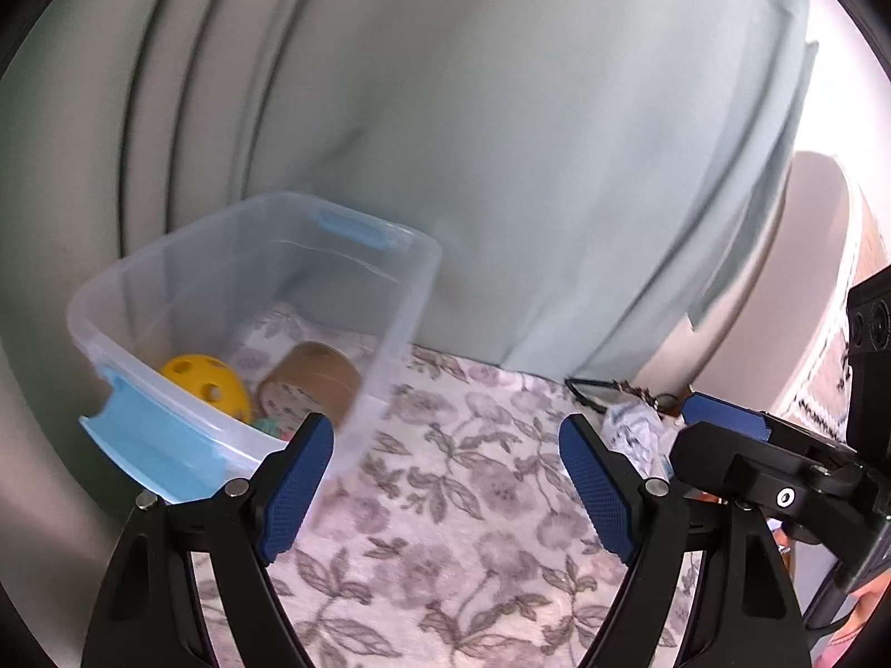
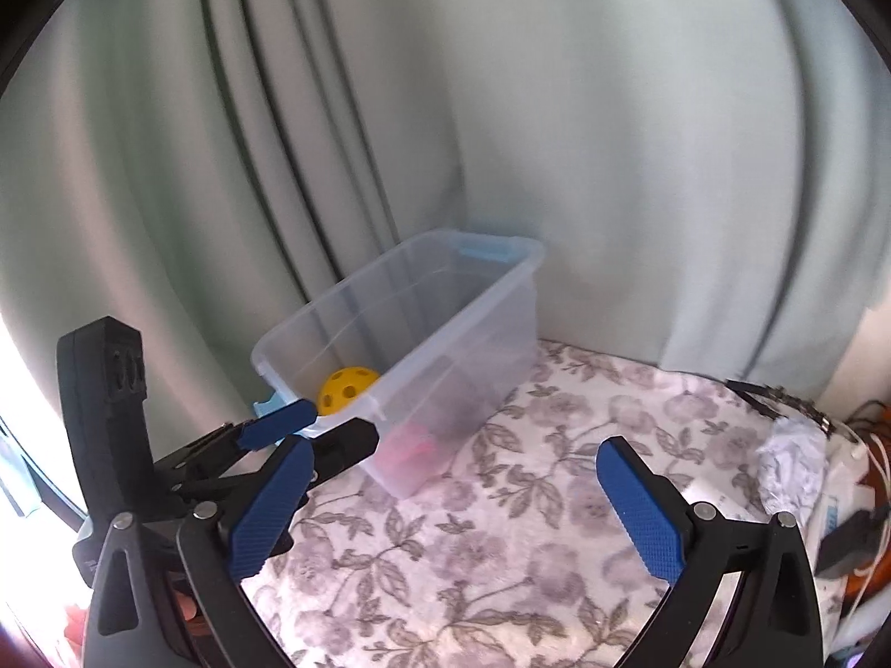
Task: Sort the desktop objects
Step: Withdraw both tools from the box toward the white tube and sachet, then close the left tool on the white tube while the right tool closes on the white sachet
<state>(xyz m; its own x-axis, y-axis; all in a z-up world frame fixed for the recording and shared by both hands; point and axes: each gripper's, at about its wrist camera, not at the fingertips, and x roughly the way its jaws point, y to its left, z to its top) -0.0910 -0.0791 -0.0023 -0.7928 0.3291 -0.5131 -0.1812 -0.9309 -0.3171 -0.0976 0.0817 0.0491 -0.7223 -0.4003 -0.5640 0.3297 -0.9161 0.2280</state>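
Yellow ball [image 1: 207, 387] and tape roll [image 1: 309, 384] noted inside clear bin [image 2: 479, 300] at counter's back left. Crumpled paper [image 2: 791, 462] left at right edge. Both hand-held grippers [image 1: 445, 479] [image 2: 451, 501] released, nothing held. Paper judged next candidate.

Yellow holed ball [image 1: 206, 384] in clear, blue-handled bin [image 1: 390, 345]; grey floral cloth [image 1: 445, 501]; blue fingers [image 1: 298, 487].

Pale green curtain [image 2: 557, 111] hanging in folds behind the tabletop; grey floral cloth [image 2: 473, 545] covering the tabletop; bright window [image 1: 852, 83] at the curtain's edge.
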